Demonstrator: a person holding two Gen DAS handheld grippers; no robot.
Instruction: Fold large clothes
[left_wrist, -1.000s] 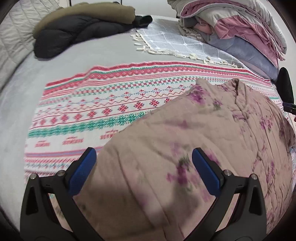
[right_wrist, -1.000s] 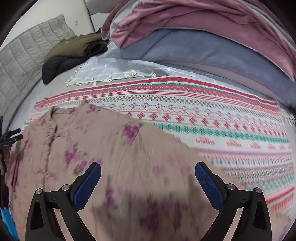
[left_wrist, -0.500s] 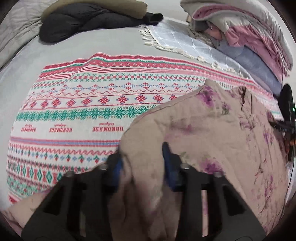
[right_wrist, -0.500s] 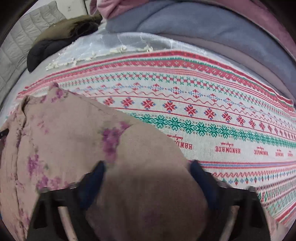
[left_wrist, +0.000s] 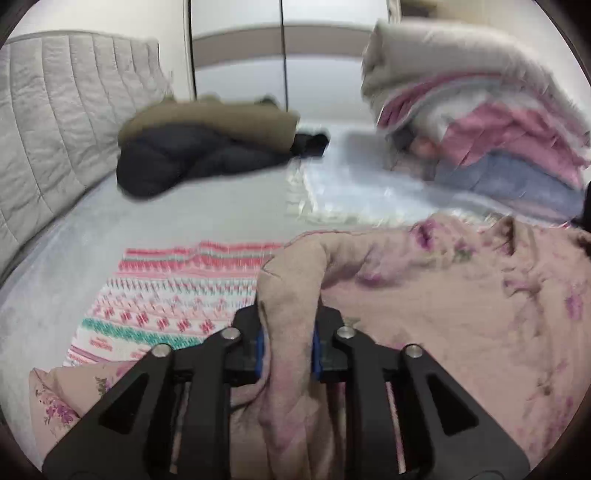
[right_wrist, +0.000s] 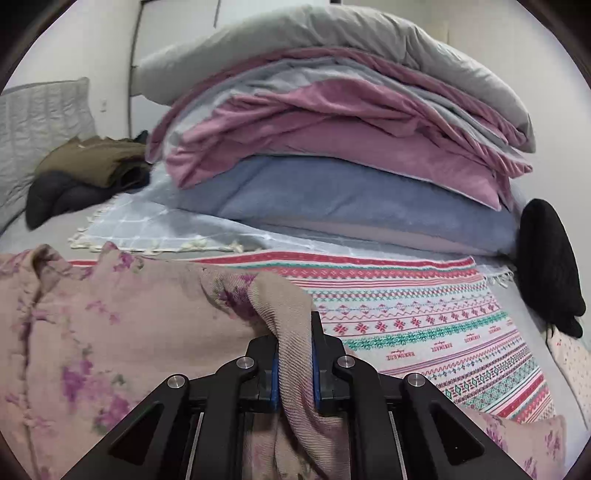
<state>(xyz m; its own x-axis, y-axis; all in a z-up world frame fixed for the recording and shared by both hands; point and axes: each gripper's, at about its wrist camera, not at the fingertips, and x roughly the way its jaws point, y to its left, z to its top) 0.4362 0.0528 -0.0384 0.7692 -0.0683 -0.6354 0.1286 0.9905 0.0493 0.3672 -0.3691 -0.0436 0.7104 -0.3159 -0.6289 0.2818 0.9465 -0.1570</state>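
A large beige garment with purple flowers (left_wrist: 461, 295) lies on a patterned red, green and white blanket (left_wrist: 166, 295) on the bed. My left gripper (left_wrist: 286, 350) is shut on a bunched fold of the garment and holds it lifted. In the right wrist view the same garment (right_wrist: 110, 332) spreads to the left, and my right gripper (right_wrist: 293, 369) is shut on another raised fold of it. The patterned blanket (right_wrist: 424, 332) shows to the right there.
A tall pile of folded bedding (right_wrist: 332, 147) stands at the back. A dark jacket and an olive one (left_wrist: 203, 147) lie by the quilted headboard (left_wrist: 55, 129). A grey fringed throw (right_wrist: 147, 229) lies behind the blanket. A black object (right_wrist: 546, 266) sits at the right.
Both grippers went from wide open above the garment to shut on folds of it, then lifted; the views tilted up towards the wall and bedding pile.
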